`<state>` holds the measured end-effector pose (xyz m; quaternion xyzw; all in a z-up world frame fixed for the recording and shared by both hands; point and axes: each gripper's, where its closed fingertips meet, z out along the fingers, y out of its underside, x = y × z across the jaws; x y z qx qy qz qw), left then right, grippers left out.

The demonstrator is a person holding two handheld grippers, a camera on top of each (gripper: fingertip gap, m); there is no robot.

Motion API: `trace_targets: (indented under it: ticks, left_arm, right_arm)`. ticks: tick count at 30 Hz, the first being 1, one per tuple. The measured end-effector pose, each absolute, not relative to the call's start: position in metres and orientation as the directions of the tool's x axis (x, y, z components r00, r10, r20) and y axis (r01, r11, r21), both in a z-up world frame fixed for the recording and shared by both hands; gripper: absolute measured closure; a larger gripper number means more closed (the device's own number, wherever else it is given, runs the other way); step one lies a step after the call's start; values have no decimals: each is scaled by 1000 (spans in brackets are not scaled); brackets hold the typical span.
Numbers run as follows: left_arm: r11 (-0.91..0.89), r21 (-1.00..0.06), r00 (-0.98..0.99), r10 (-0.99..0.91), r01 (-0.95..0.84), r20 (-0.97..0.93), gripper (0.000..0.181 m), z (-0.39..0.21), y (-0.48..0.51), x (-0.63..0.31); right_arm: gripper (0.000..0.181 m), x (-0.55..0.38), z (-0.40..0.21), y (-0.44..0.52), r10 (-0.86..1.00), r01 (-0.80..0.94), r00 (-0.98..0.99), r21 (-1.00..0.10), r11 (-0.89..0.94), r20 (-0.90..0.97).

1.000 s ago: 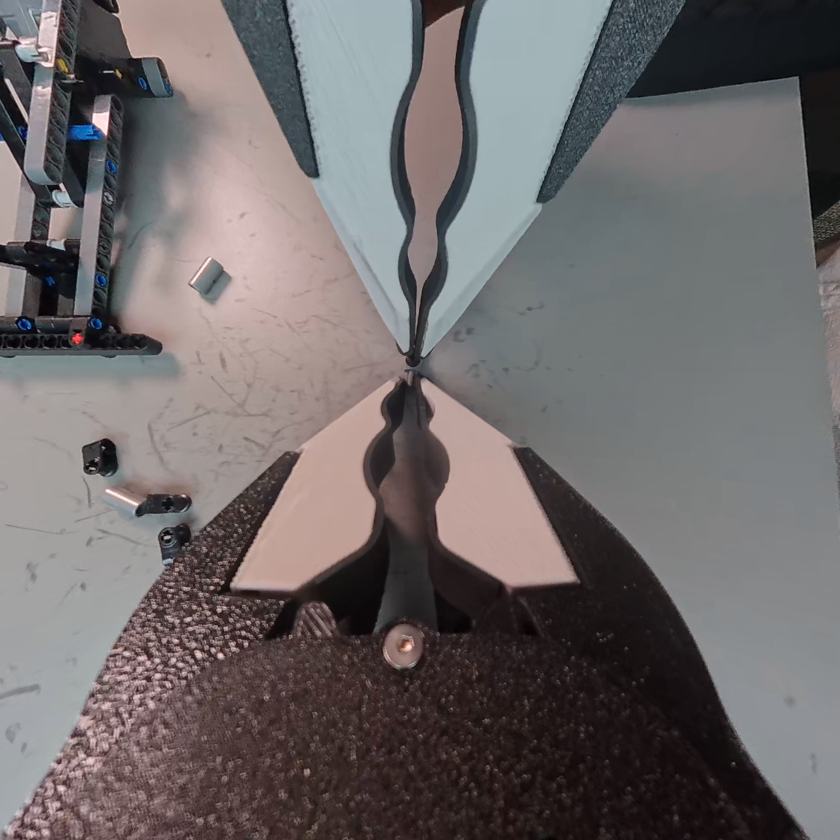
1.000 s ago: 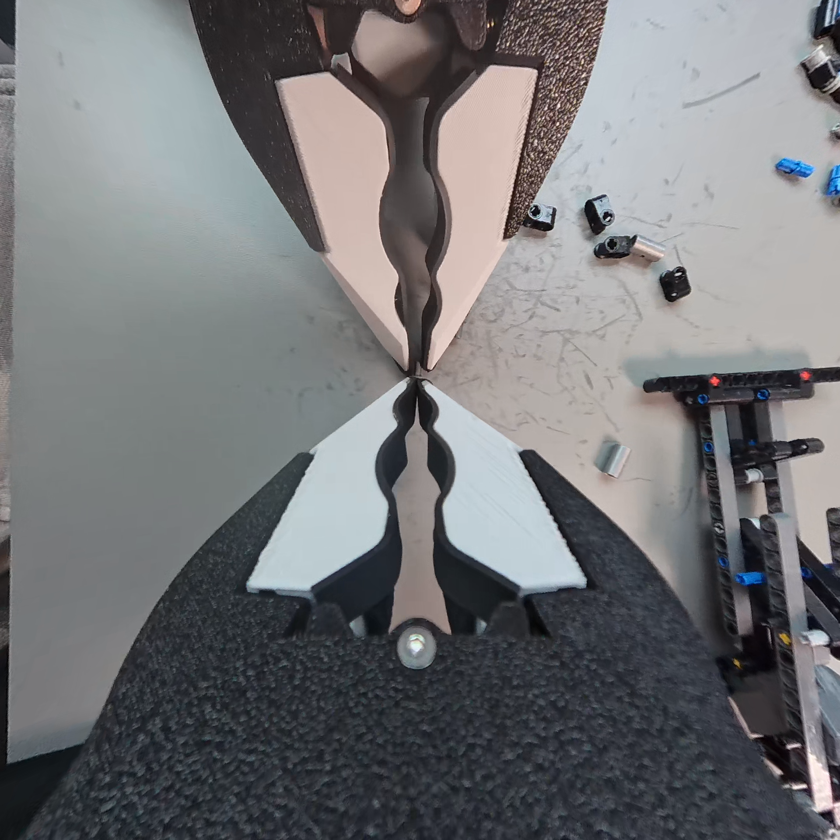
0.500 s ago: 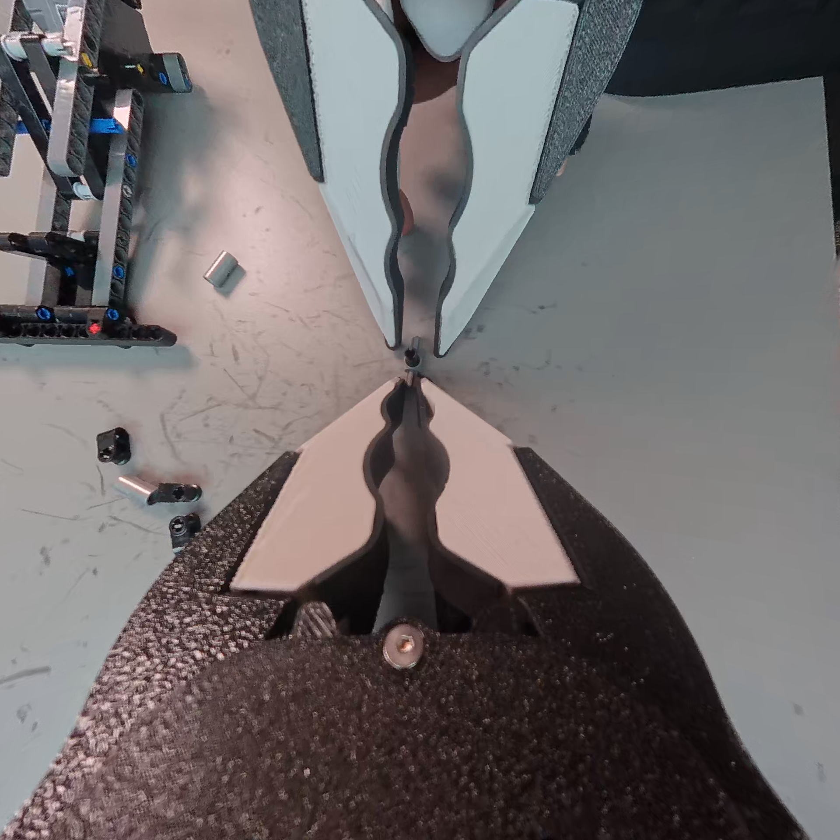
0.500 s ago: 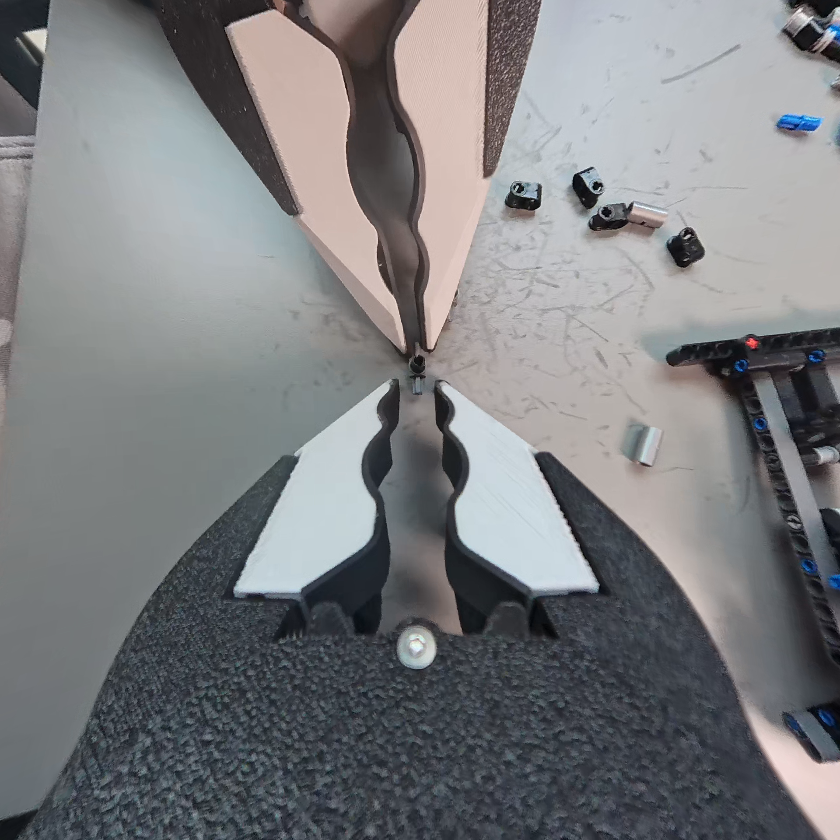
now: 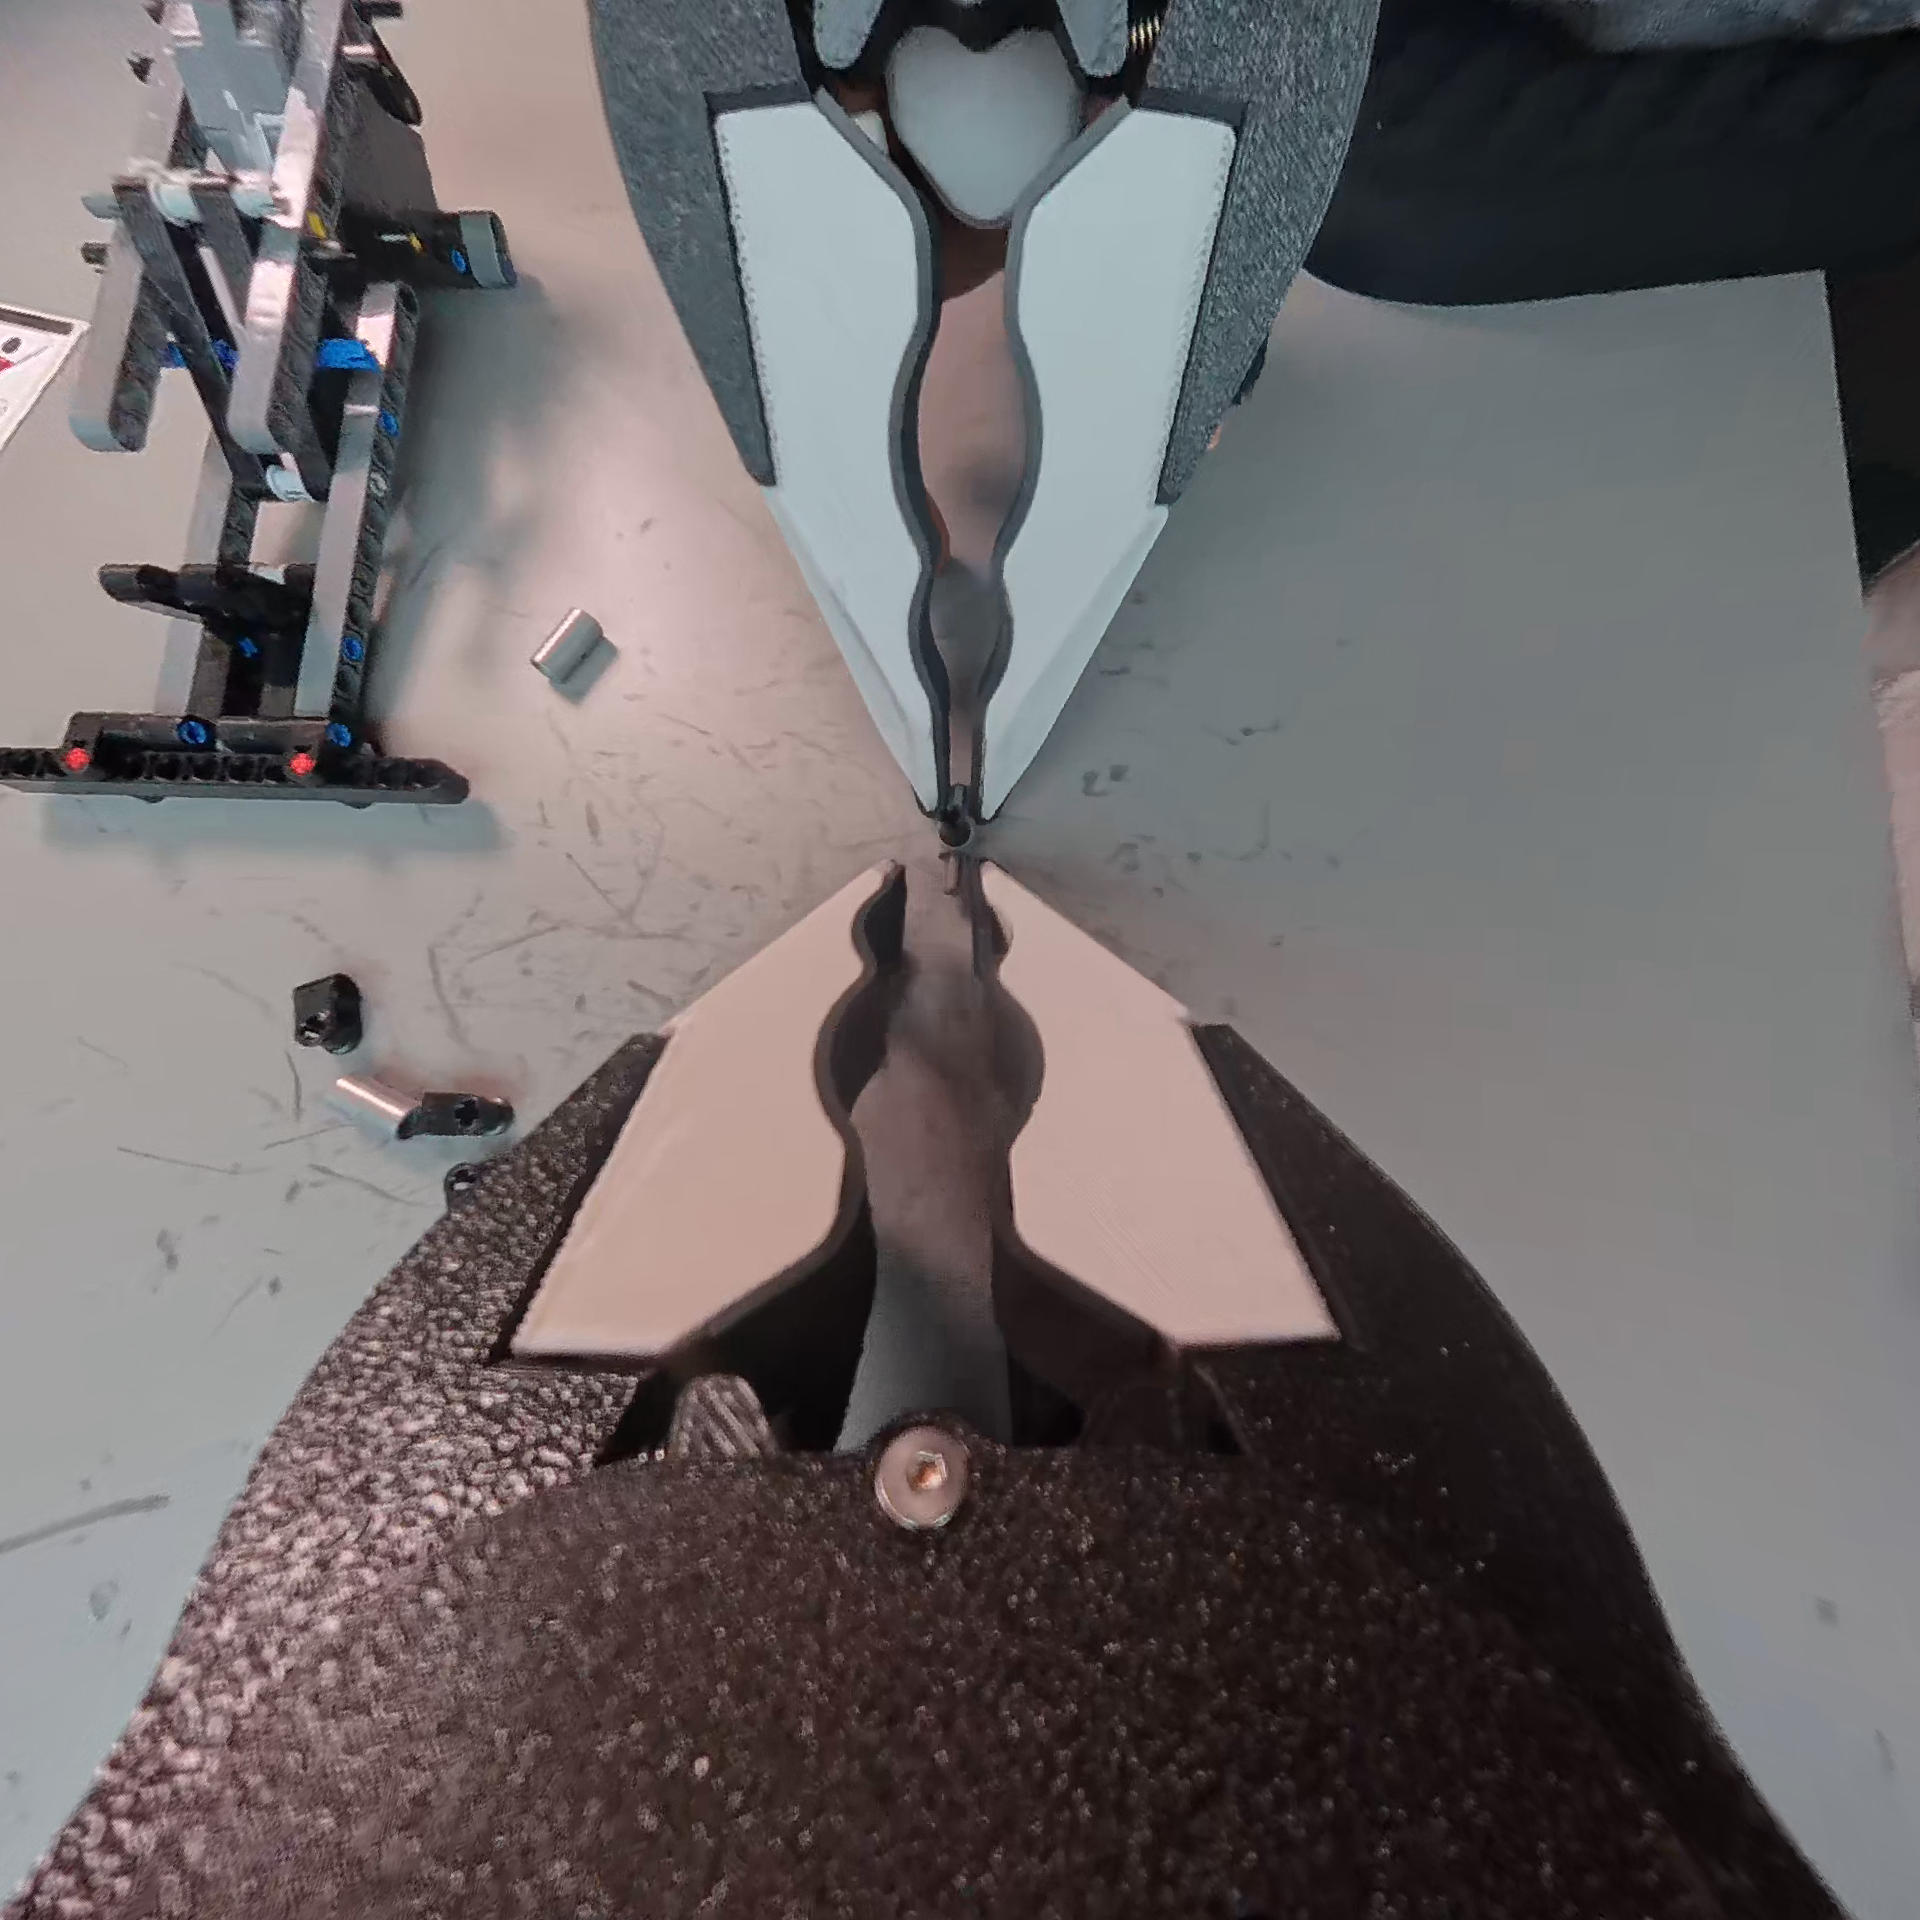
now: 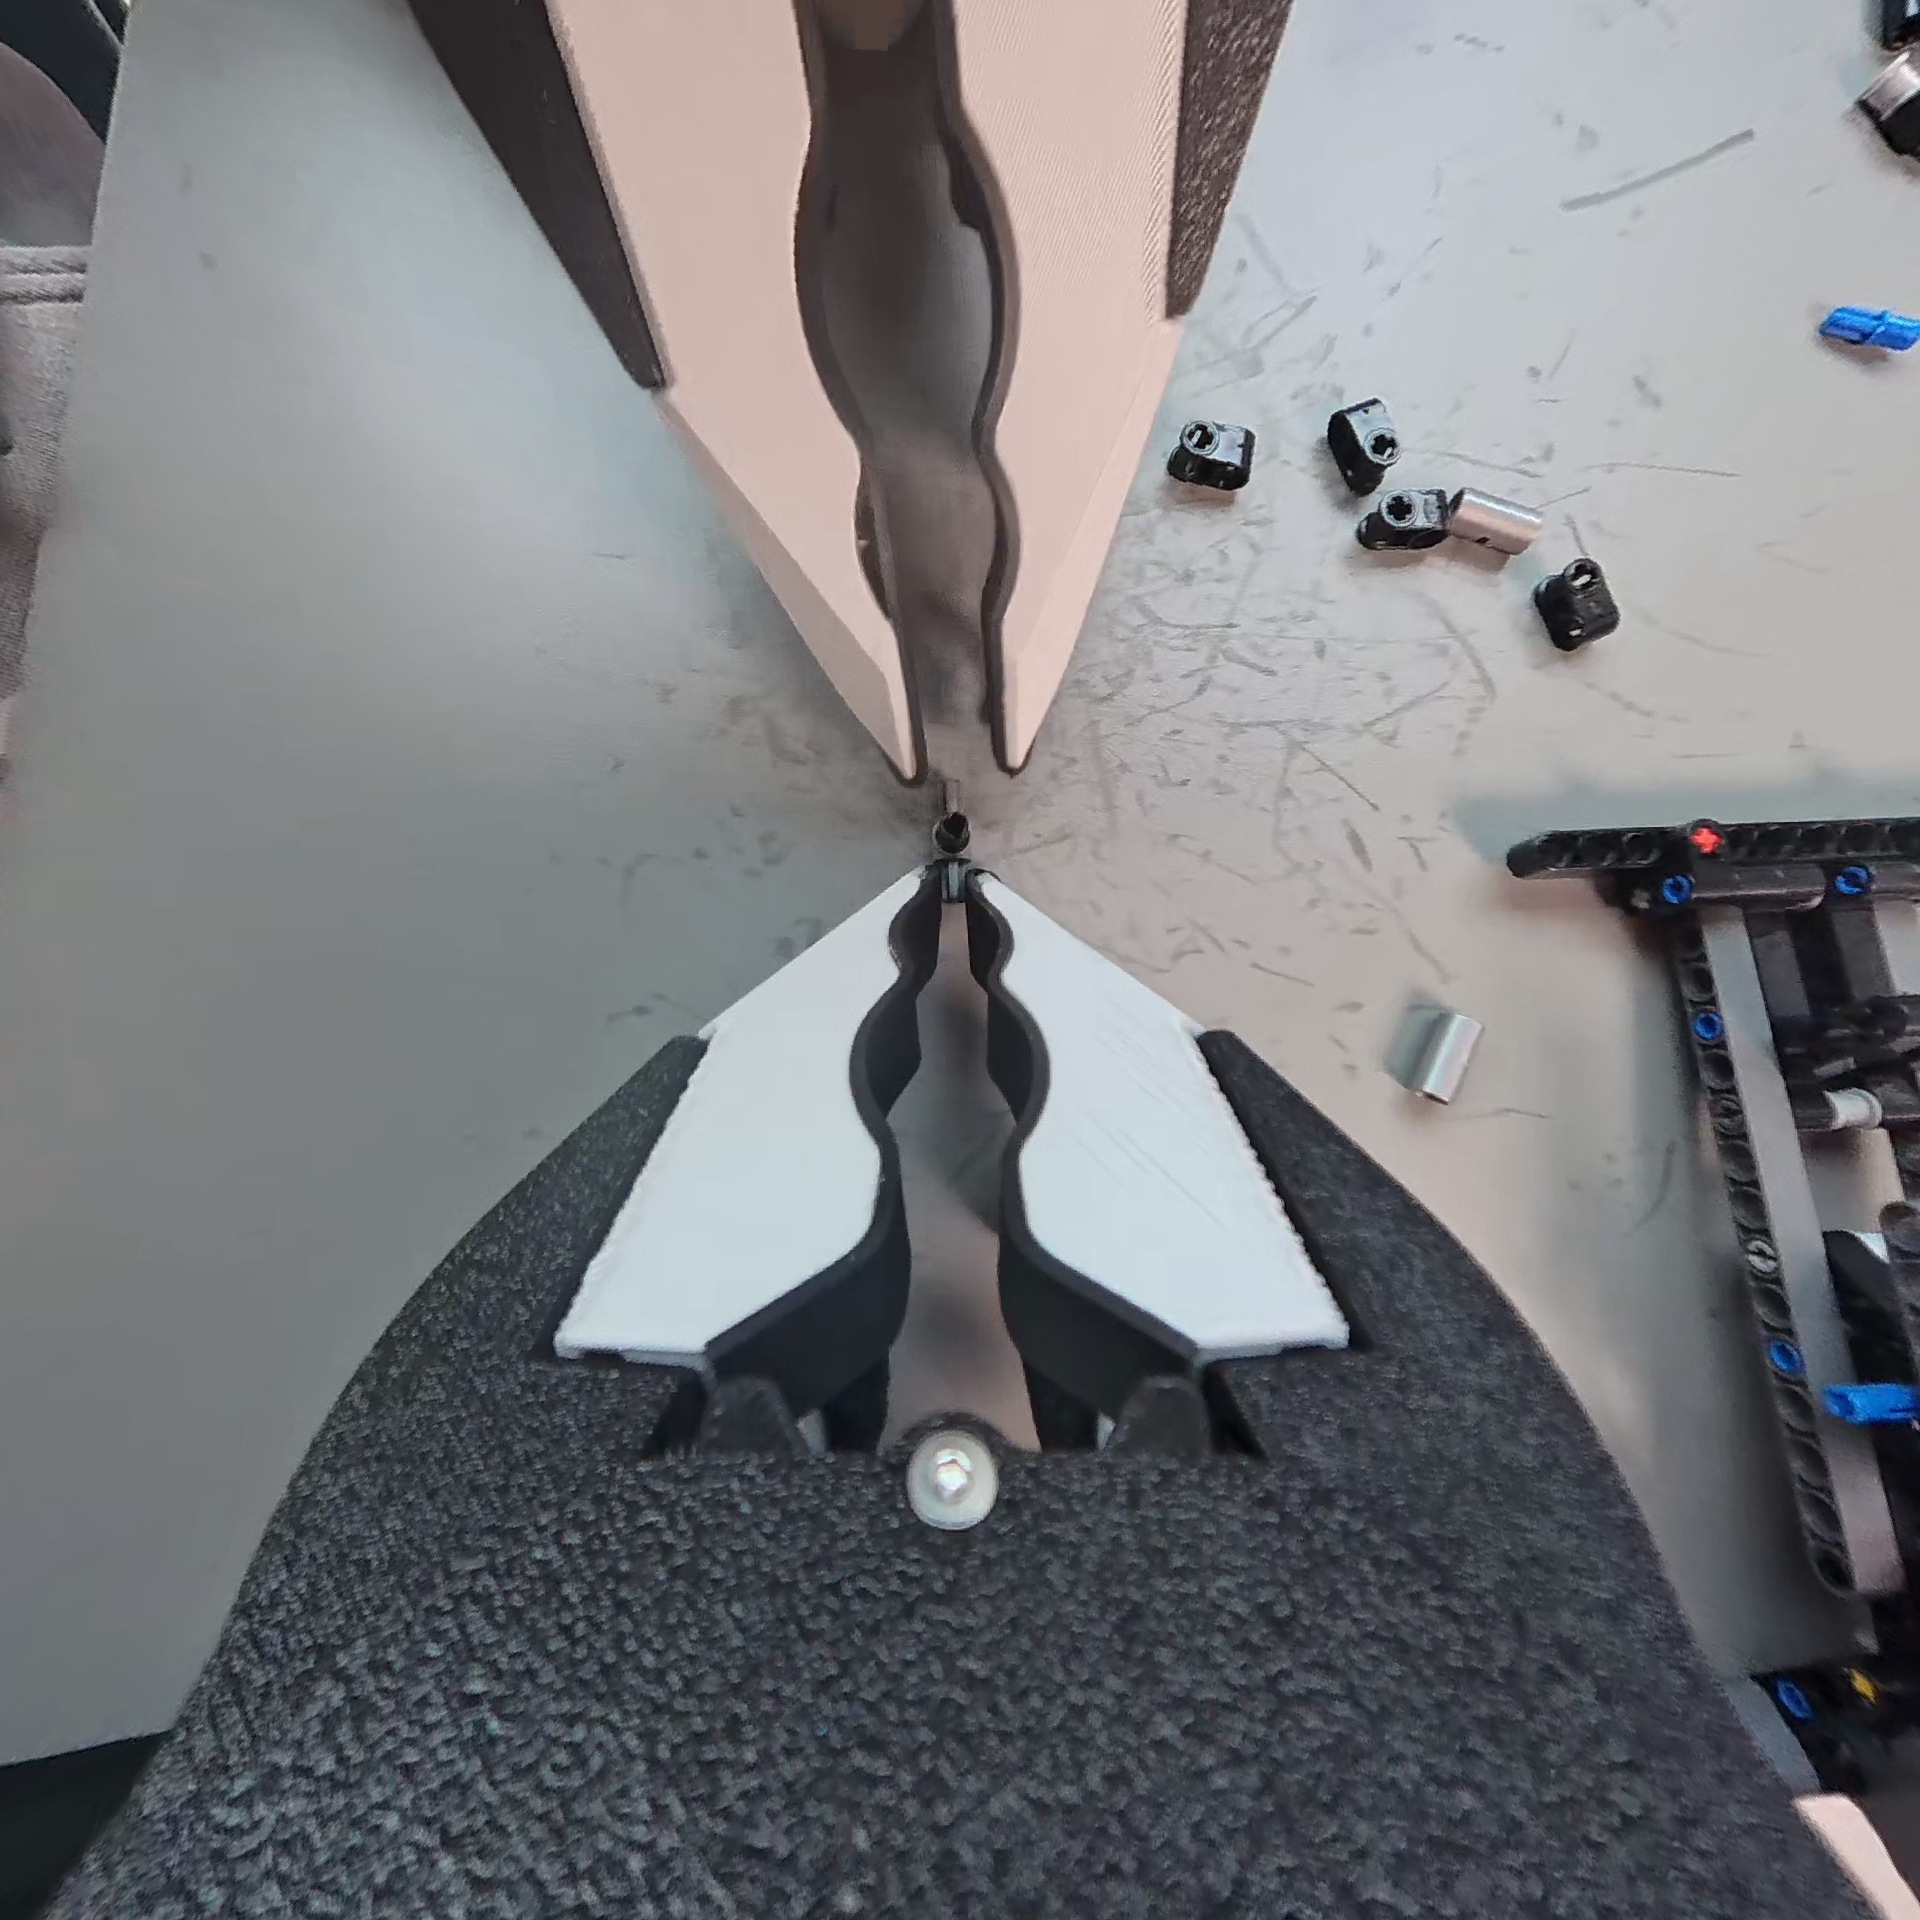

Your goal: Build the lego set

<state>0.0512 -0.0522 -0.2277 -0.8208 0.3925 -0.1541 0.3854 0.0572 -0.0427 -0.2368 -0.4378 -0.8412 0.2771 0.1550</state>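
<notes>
1. Grippers meet tip to tip over the grey, scratched surface: the left gripper rises from the bottom of the left wrist view, the right gripper from the bottom of the right wrist view.
2. Right fingers, white-faced, are pinched together on a tiny black pin that sticks out past their tips at mid-frame.
3. Left fingers, tan-faced, stand slightly apart, their tips just short of the pin and not clamped on it.
4. Off at the upper left of the left wrist view stands the half-built lego frame, black and grey beams with blue and red pins; in the right wrist view it runs down the right edge.
5. A loose grey sleeve lies near the frame.
6. Small black connectors are scattered at the upper right of the right wrist view, well apart from the grippers, one joined to a second grey sleeve.
</notes>
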Motion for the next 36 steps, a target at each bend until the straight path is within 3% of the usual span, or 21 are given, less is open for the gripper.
trace_targets:
  ticks: [8, 16, 21, 26, 31, 36]
  left_arm:
    - [-318, -884, 718, -696, -342, -28, 157, -185, -35, 24]
    - [-356, -870, 756, -654, -339, -27, 155, -189, -30, -8]
    - [-385, -851, 714, -700, -356, 19, 155, -197, -38, -8]
    - [-365, -826, 626, -779, -430, 18, 150, -207, -53, 9]
    - [-370, -785, 604, -797, -497, -6, 147, -221, -57, 20]
    - [-385, -755, 629, -776, -531, -47, 159, -229, -51, 19]
  right_arm:
    - [173, 56, -236, -39, 822, 629, -568, -622, 465, 40]
    - [172, 56, -233, -26, 841, 611, -535, -650, 452, 81]
    - [171, 52, -192, -6, 904, 501, -422, -813, 297, 70]
    - [170, 45, -141, 22, 976, 261, -219, -962, 74, 15]
    - [171, 44, -137, 33, 992, 184, -125, -982, 53, 30]
    - [171, 41, -141, 33, 992, 179, -127, -983, 35, 12]
